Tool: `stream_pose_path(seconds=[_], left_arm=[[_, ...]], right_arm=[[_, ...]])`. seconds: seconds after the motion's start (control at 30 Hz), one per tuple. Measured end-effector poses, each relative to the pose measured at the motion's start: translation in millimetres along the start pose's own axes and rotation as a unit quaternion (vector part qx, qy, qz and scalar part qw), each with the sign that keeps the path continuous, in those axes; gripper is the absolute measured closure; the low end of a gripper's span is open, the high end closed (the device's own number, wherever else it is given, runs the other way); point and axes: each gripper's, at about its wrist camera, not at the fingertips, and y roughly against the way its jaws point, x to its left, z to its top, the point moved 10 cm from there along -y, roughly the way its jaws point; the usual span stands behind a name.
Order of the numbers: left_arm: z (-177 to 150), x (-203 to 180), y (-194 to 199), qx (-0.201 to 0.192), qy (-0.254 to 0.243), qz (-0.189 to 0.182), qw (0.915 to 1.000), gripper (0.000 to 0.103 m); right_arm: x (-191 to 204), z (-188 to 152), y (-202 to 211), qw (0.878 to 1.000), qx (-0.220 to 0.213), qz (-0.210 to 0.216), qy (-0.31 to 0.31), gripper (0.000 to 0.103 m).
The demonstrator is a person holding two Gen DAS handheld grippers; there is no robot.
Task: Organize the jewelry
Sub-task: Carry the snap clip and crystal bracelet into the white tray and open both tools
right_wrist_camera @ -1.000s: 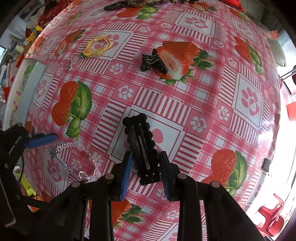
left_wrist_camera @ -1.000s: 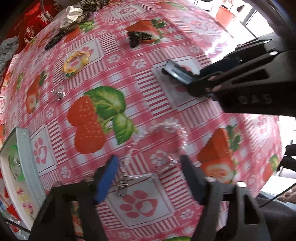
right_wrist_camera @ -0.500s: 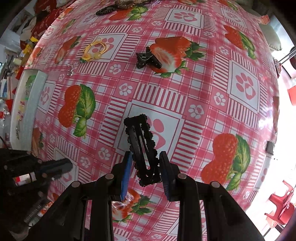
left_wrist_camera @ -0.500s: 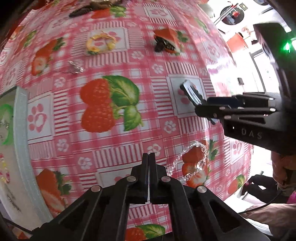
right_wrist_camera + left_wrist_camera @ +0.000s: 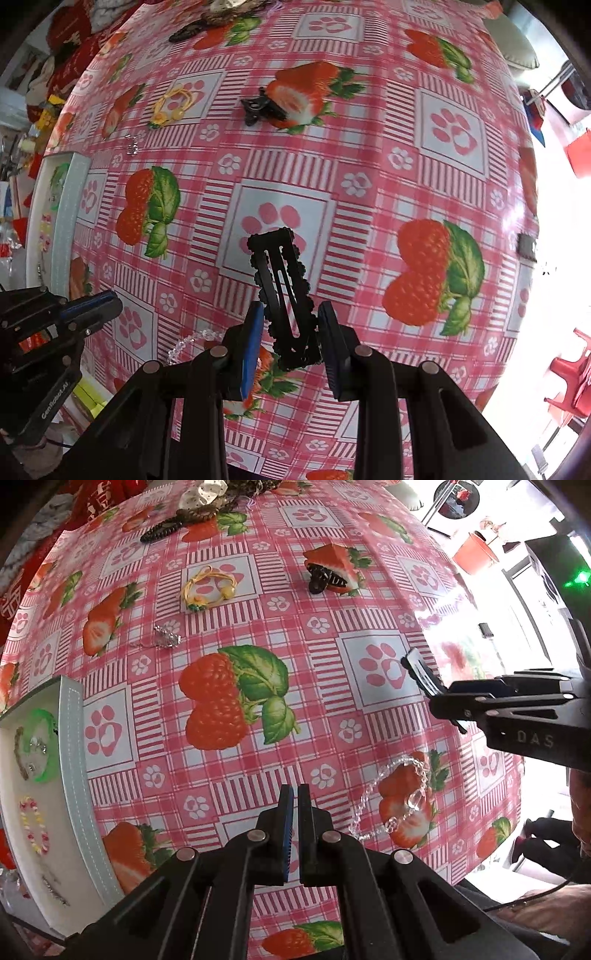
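My left gripper is shut and raised above the table; a clear bead necklace hangs from its jaws to the right. The left gripper also shows in the right wrist view. My right gripper is shut on a black hair clip, held above the table; the clip shows in the left wrist view too. A white jewelry tray with a green bangle and a bead bracelet stands at the left.
On the strawberry tablecloth lie a yellow hair tie, a black claw clip, a small silver piece and a dark long clip. Fabric items are piled at the far edge. The table edge is at the right.
My left gripper has shut on the bead necklace and lifted it off the cloth. My right gripper has kept hold of the black hair clip and raised it slightly.
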Motion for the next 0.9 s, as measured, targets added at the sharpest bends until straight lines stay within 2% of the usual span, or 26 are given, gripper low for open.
stream_pose_path(seconds=[0.03,0.07,0.1,0.13,0.17,0.27,0.37,0.5,0.6,0.7,0.77,0.8,0.83,0.9], left_arm=[[-1.3,-0.3,1.3,0.0,-0.001,0.0,1.0,0.09],[0.1,-1.1,0.4,0.001,-0.005,0.003,1.0,0.074],[-2.6,1.3,3.4,0.003,-0.008,0.01,0.9999,0.008],[-3.9,2.1,5.6,0.004,-0.009,0.022,0.9997,0.0],[1.1,0.9,5.5,-0.012,-0.022,0.038,0.999,0.0],[5.8,-9.1,-3.7,-0.009,-0.048,0.04,0.998,0.0],[10.3,-16.3,-19.7,-0.001,-0.072,0.058,0.9958,0.0],[15.8,-32.5,-44.6,0.013,-0.094,0.044,0.9946,0.0],[15.0,-46.6,-67.5,0.034,-0.121,0.033,0.9915,0.012],[10.9,-53.8,-88.1,0.052,-0.145,0.038,0.9873,0.03],[11.2,-59.1,-92.4,0.045,-0.163,0.048,0.9844,0.033],[12.5,-61.3,-94.0,0.04,-0.171,0.05,0.9833,0.043],[14.4,-63.8,-94.8,0.035,-0.178,0.049,0.9822,0.063],[12.6,-64.7,-96.4,0.039,-0.18,0.042,0.982,0.093]], right_arm=[[-3.4,-2.8,2.2,1.0,-0.001,0.001,-0.002,0.07],[-3.5,-3.3,3.9,1.0,-0.001,0.002,-0.004,0.07],[-4.5,-3.5,5.3,1.0,-0.002,0.003,-0.005,0.07],[-6.0,-4.7,6.4,1.0,-0.003,0.004,-0.006,0.07],[-8.3,-6.4,7.7,1.0,-0.003,0.004,-0.006,0.07],[-10.3,-10.9,10.3,1.0,-0.005,0.006,-0.009,0.07],[-9.3,-12.0,8.5,1.0,-0.006,0.006,-0.013,0.07],[-18.7,-19.1,12.0,1.0,-0.007,0.003,-0.021,0.07],[-29.4,-25.0,15.4,1.0,-0.007,-0.001,-0.03,0.07],[-39.7,-28.4,17.4,0.999,-0.004,-0.004,-0.039,0.07],[-43.9,-31.0,17.6,0.999,-0.003,-0.004,-0.043,0.07],[-45.2,-32.4,17.7,0.999,-0.002,-0.005,-0.043,0.07],[-46.0,-34.0,17.8,0.999,-0.001,-0.004,-0.044,0.07],[-47.2,-36.8,17.8,0.999,0.0,-0.004,-0.043,0.07]])
